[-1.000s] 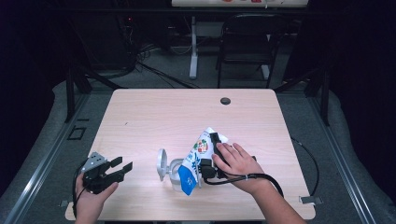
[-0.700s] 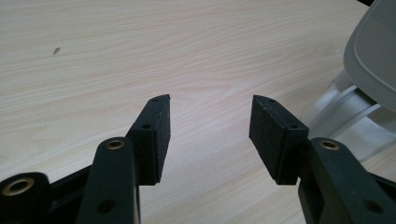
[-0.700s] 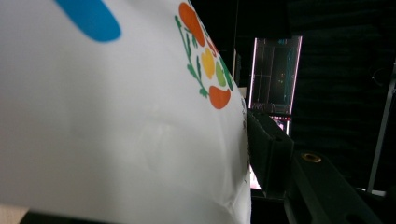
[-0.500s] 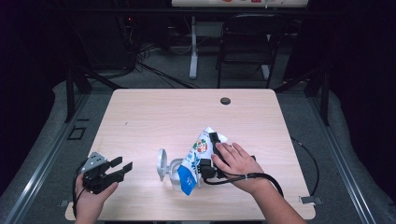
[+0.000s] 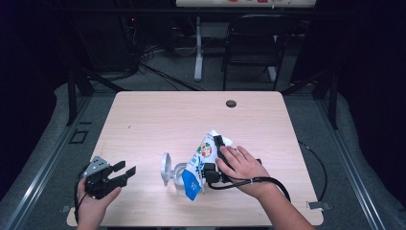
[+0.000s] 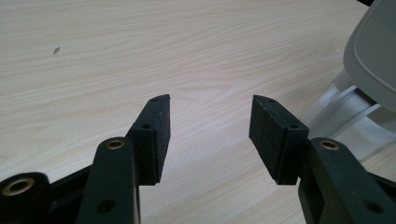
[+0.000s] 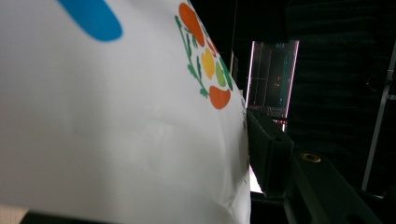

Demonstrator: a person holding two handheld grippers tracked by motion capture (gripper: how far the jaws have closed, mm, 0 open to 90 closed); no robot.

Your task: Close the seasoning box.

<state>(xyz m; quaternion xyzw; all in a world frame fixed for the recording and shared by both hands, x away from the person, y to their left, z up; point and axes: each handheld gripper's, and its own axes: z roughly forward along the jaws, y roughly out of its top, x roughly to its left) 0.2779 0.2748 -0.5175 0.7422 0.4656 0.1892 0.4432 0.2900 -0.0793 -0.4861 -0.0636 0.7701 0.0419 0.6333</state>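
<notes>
Near the front-centre of the tabletop [image 5: 158, 120]: white snack bag [image 5: 201, 163] pinched in the right claw [image 5: 214, 160].
Bag is tilted, blue lower corner down over a clear container [image 5: 179, 178], printed logo facing up; whether bag and container touch, can't tell from the high view. Container's grey lid [image 5: 165, 168] stands open on its left side. Right hand [image 5: 242, 167] wraps the right claw body; in the right gripper view one black pad [image 7: 268, 149] presses flat against the bag's white face [image 7: 116, 130], other pad hidden behind it. Left claw [image 5: 125, 171] sits well apart at the front-left edge, held in the left hand [image 5: 93, 203], jaws spread with nothing between, just bare wood. Small dark round hole [image 5: 231, 103] near the far edge.
</notes>
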